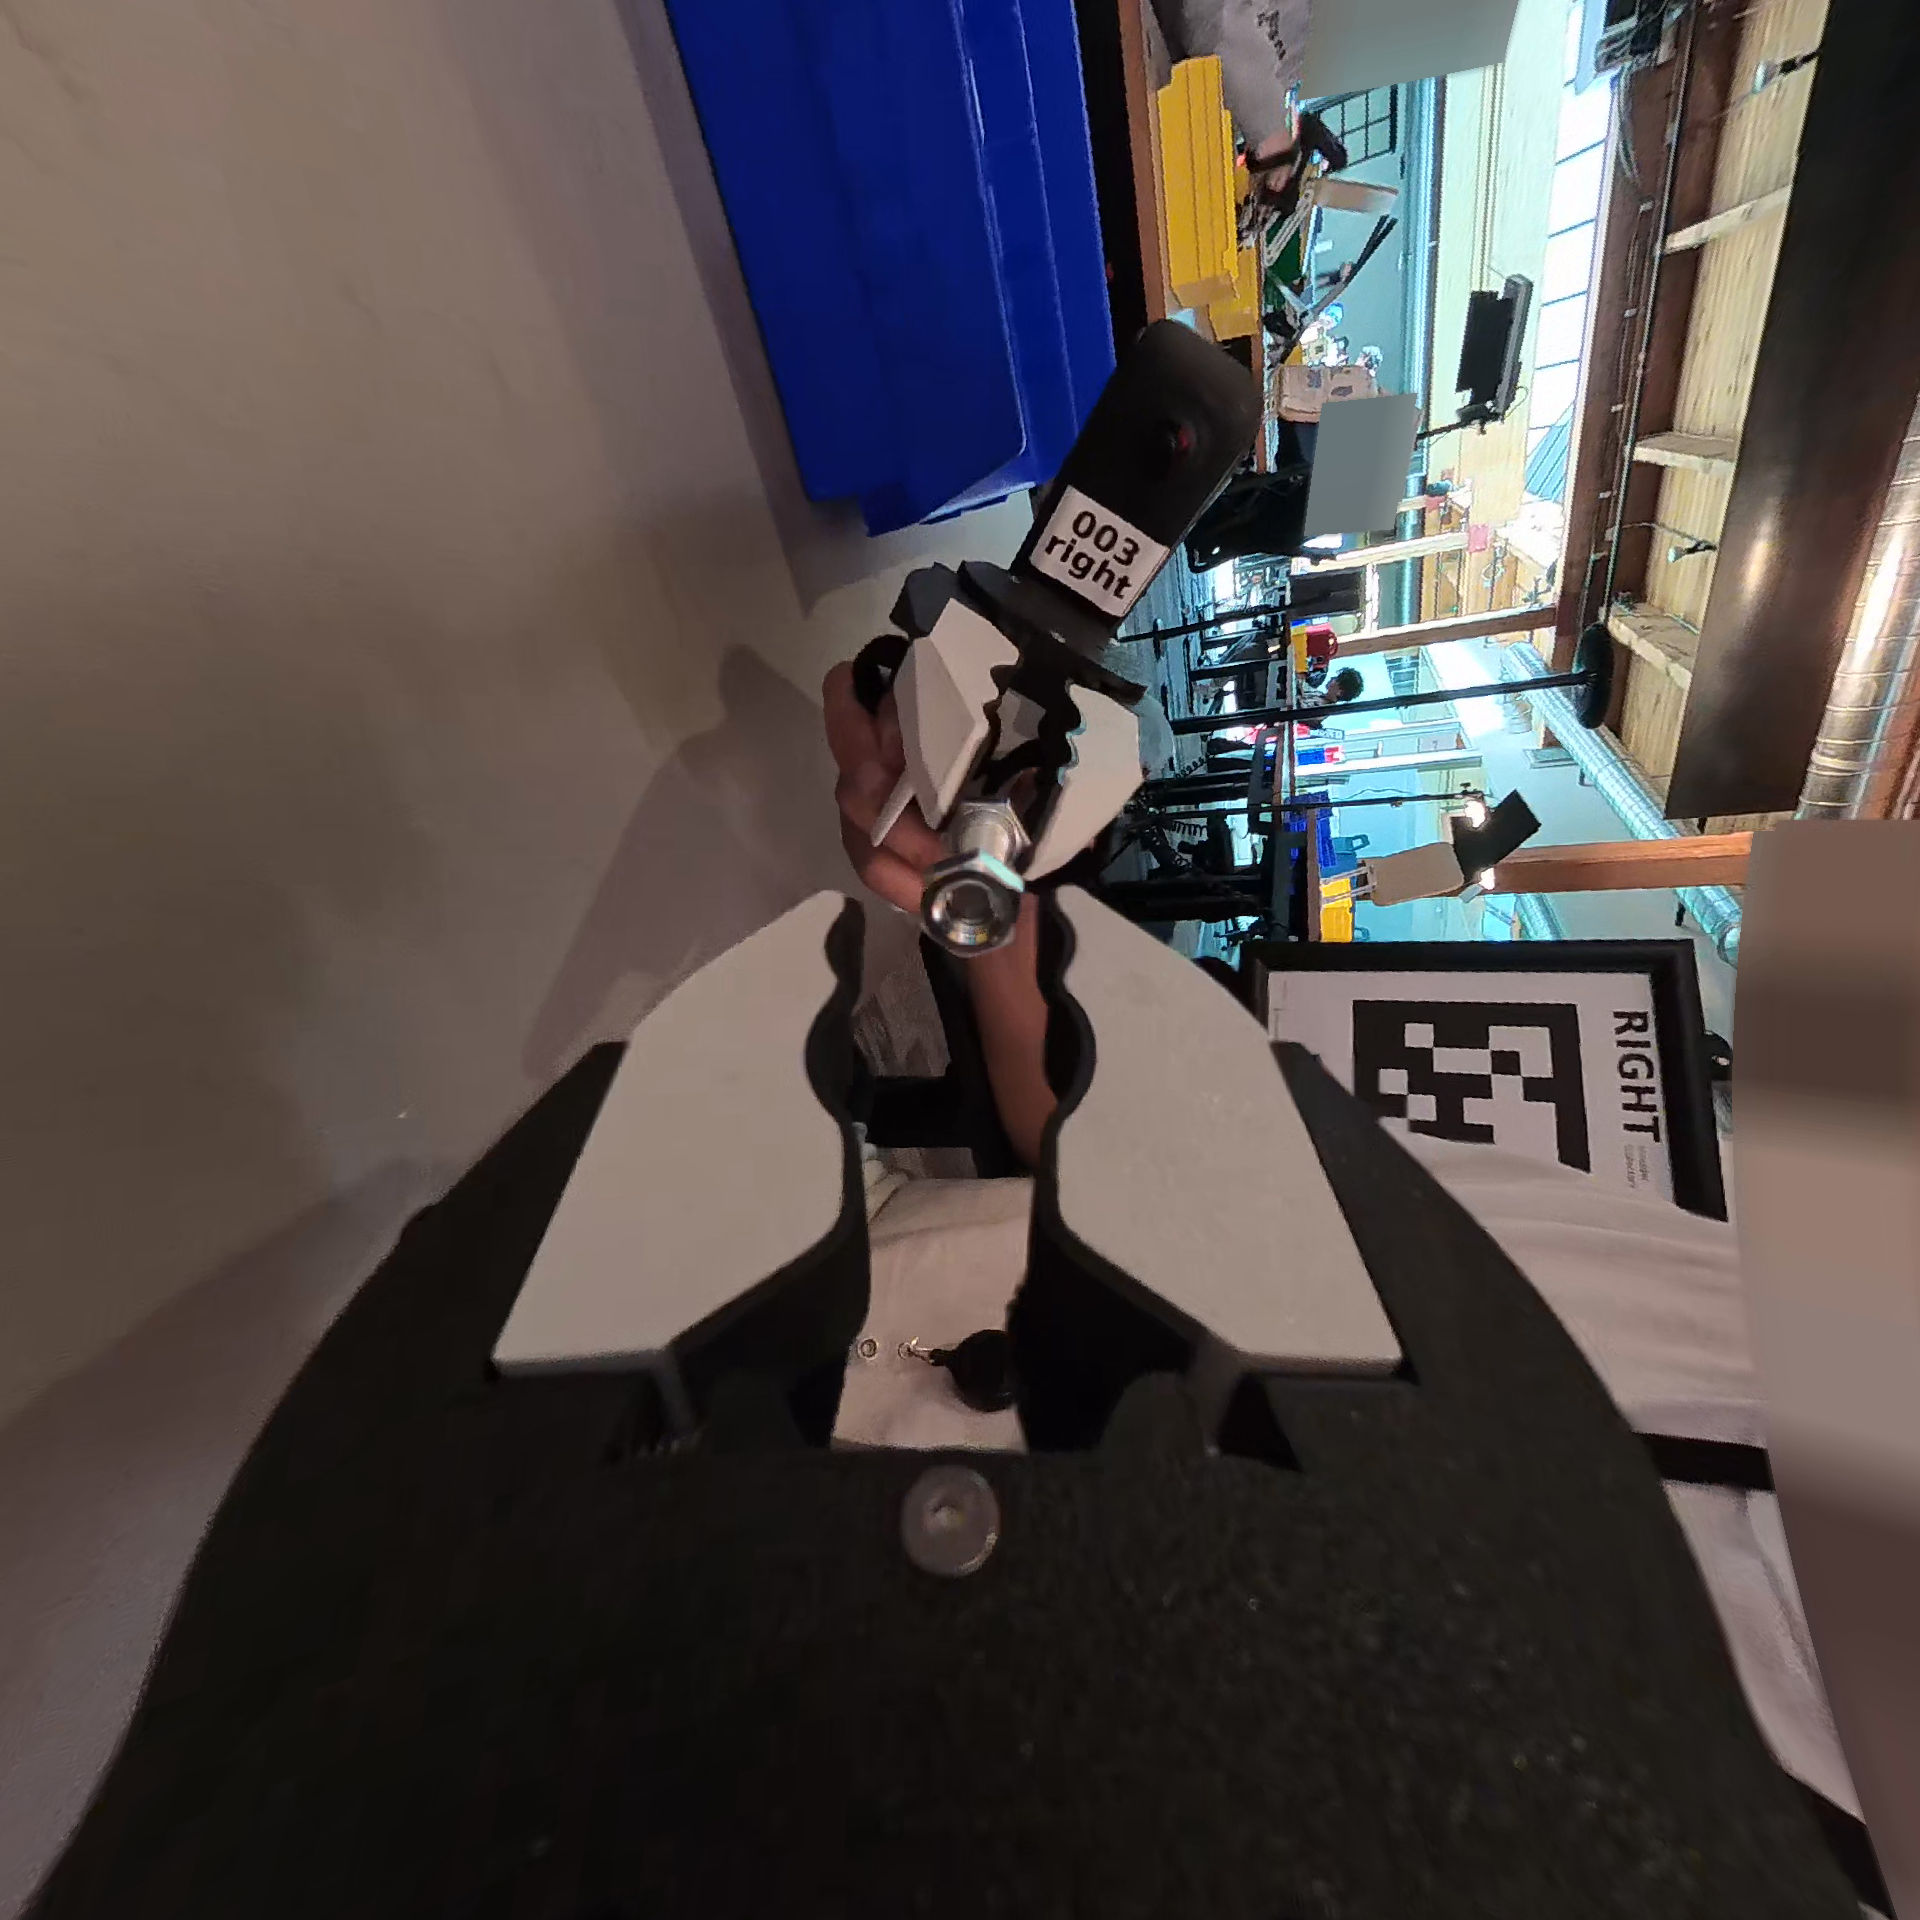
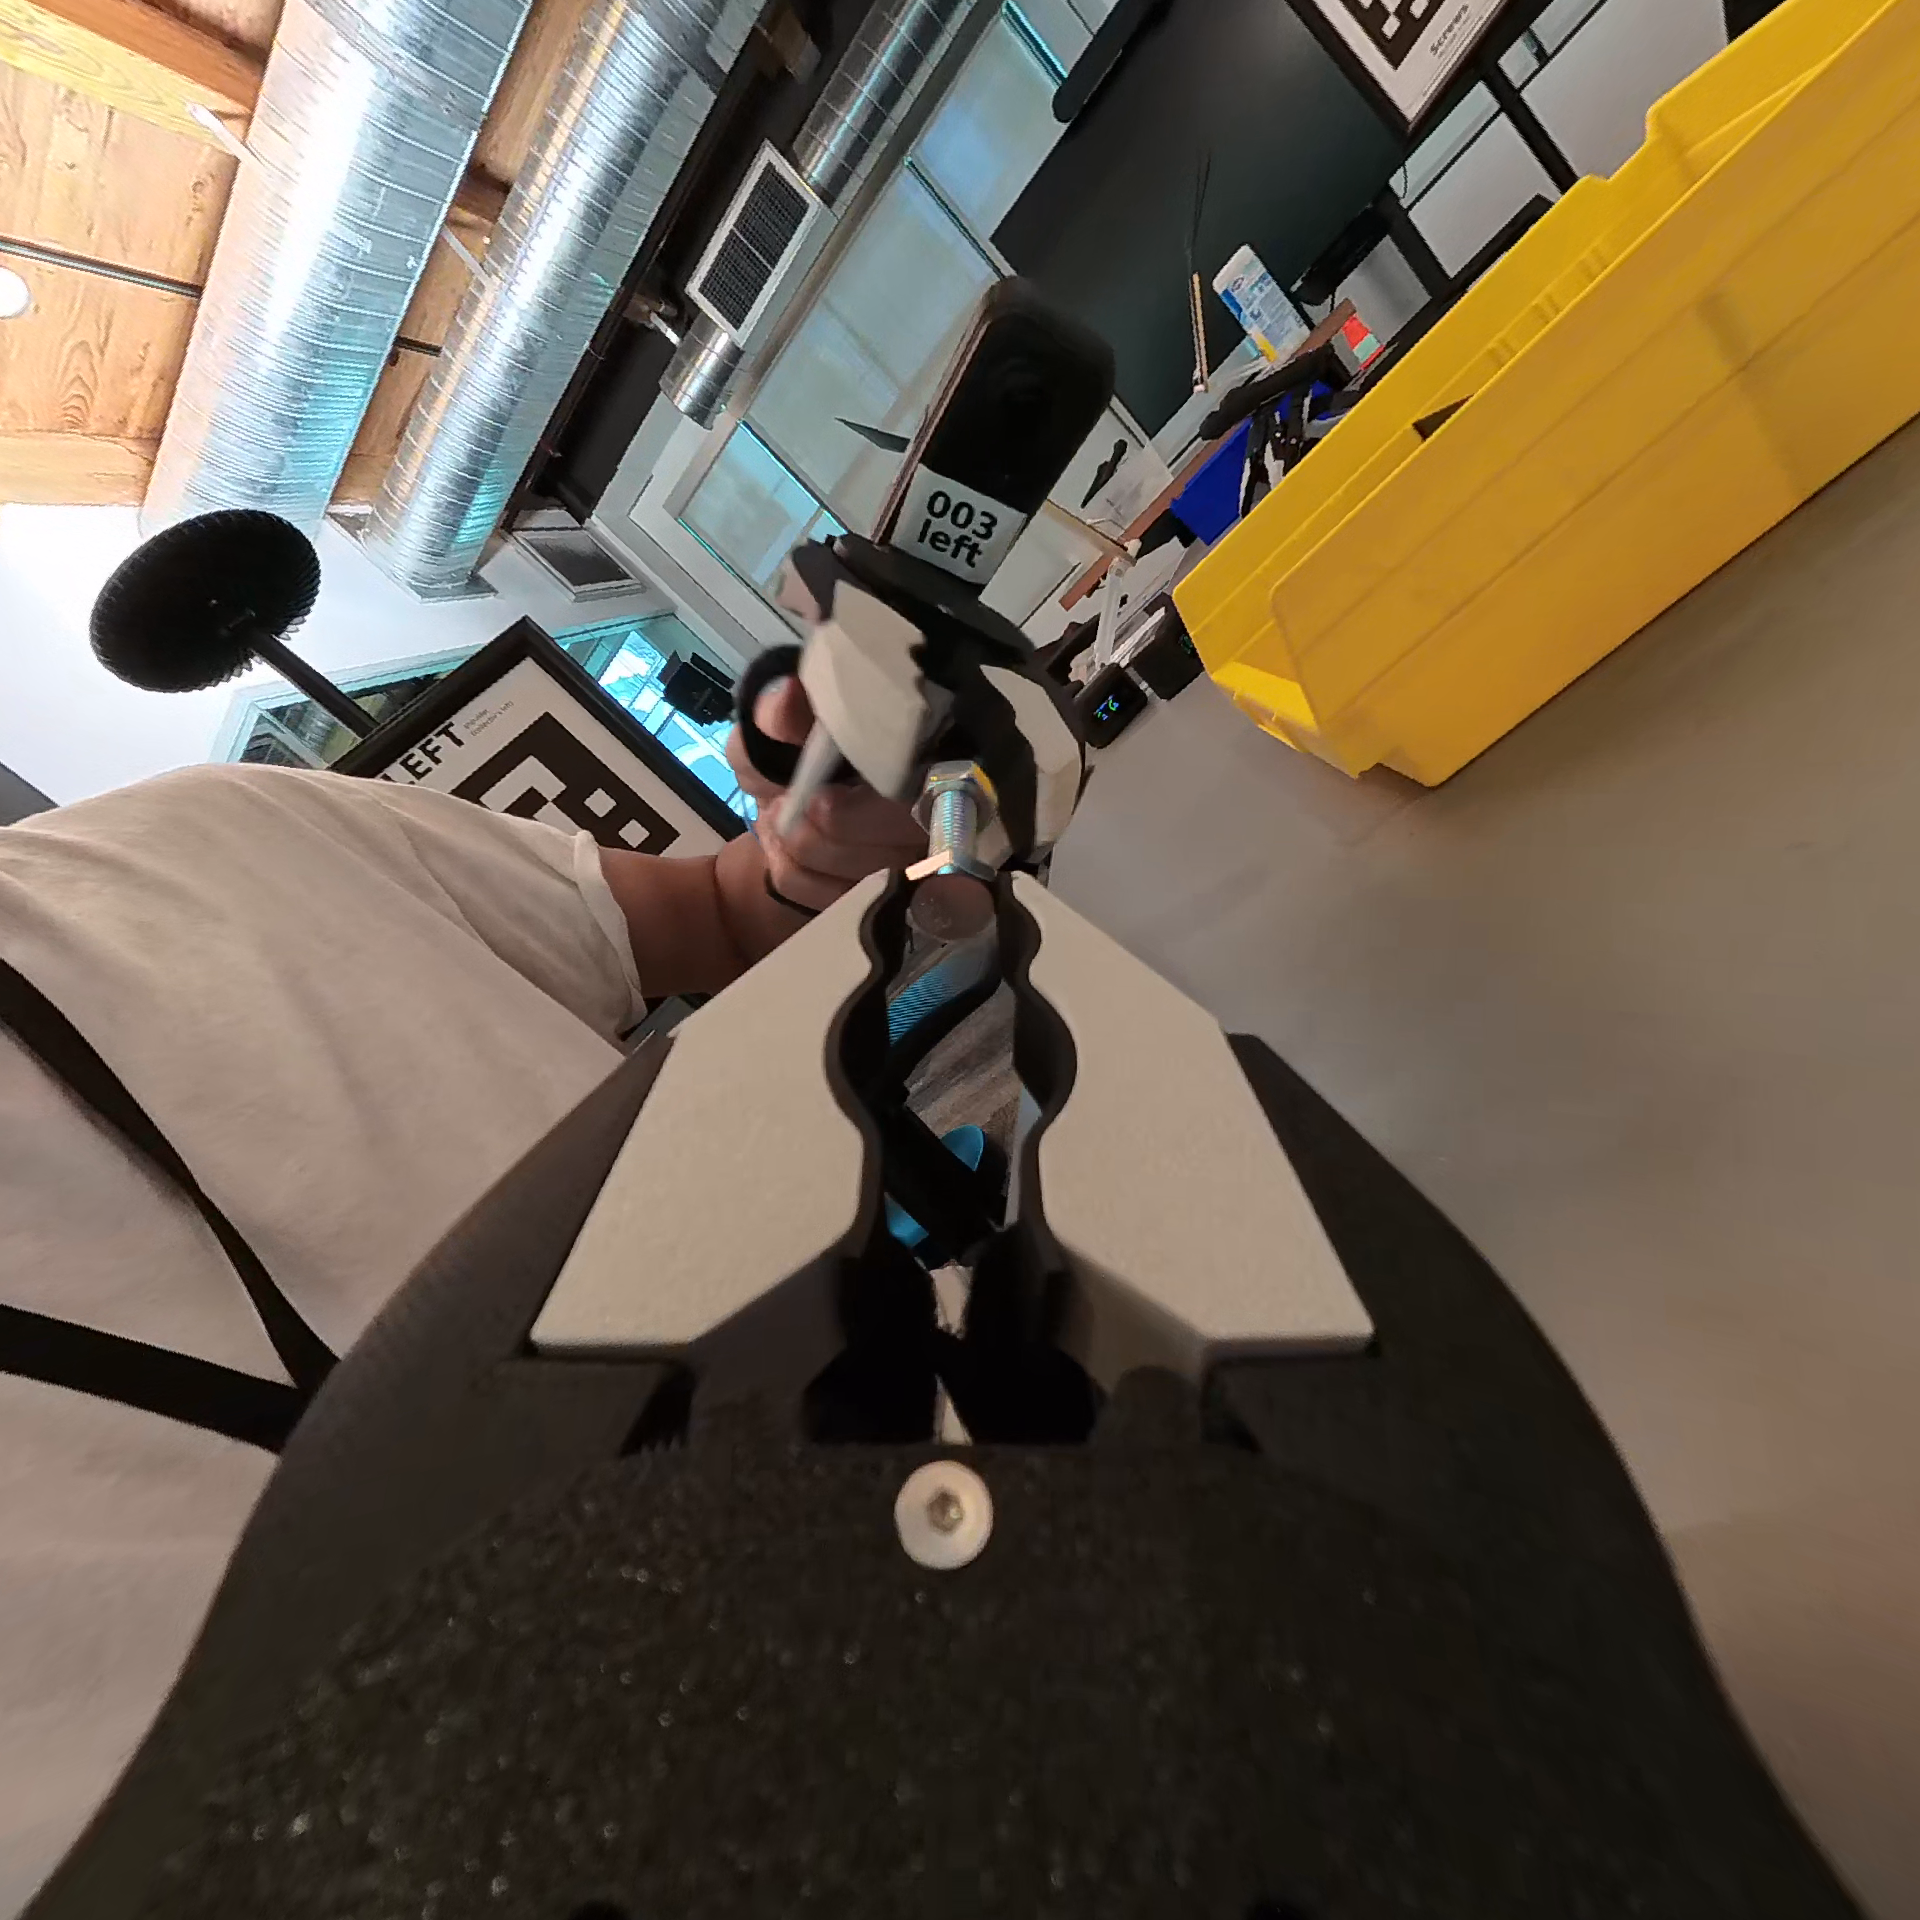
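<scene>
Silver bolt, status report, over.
Right gripper shut on silver threaded bolt with hex nuts. Left gripper flanks its other end, grip unclear.

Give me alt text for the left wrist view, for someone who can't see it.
The right gripper clamps a silver bolt whose near end sits between the grey fingertips of the left gripper. Blue bins lie beyond on a grey table.

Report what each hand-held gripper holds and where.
Both grip a silver threaded bolt: the left hand-held gripper clamps the hex nut at one end, the right hand-held gripper the opposite end.
</scene>
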A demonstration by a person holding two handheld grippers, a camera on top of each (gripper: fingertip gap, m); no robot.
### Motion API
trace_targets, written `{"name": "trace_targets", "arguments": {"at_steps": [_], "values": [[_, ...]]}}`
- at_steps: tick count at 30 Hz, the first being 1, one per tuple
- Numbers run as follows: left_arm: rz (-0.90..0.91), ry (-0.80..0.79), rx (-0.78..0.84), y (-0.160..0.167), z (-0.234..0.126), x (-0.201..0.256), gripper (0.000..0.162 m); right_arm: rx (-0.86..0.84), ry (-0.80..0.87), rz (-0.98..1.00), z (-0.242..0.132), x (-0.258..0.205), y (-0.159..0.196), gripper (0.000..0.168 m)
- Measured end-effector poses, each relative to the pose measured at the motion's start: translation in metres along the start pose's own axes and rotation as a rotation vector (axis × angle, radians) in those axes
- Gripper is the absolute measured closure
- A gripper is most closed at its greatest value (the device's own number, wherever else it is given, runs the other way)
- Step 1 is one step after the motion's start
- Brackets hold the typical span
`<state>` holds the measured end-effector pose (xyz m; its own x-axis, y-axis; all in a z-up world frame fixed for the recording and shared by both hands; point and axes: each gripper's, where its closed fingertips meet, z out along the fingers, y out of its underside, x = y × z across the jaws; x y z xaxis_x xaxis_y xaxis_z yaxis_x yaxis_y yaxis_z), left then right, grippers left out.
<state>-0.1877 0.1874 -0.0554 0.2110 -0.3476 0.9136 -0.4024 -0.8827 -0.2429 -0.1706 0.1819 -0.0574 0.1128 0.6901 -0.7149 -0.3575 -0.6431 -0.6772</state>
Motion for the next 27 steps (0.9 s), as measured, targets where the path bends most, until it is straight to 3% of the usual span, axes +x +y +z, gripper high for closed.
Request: {"name": "trace_targets", "arguments": {"at_steps": [2, 6, 16, 22, 24, 27], "values": [[0.034, 0.017, -0.018, 0.002, 0.001, 0.003, 0.145, -0.004, 0.003, 0.002, 0.0, 0.001, 0.001, 0.152], [0.262, -0.015, -0.056, 0.004, 0.001, 0.005, 0.145, 0.006, -0.022, 0.022, 0.0, -0.002, 0.0, 0.152], [1.481, -0.231, -0.181, 0.0, 0.001, 0.015, 0.145, 0.068, -0.136, 0.106, -0.004, -0.013, -0.009, 0.152], [2.166, -0.454, -0.217, -0.009, 0.003, 0.018, 0.145, 0.093, -0.161, 0.132, -0.007, -0.014, -0.013, 0.152], [2.188, -0.476, -0.232, -0.009, 0.002, 0.018, 0.145, 0.087, -0.16, 0.131, -0.006, -0.014, -0.012, 0.152], [1.943, -0.422, -0.196, -0.008, -0.002, 0.028, 0.132, 0.091, -0.16, 0.131, -0.007, -0.014, -0.012, 0.153]]}}
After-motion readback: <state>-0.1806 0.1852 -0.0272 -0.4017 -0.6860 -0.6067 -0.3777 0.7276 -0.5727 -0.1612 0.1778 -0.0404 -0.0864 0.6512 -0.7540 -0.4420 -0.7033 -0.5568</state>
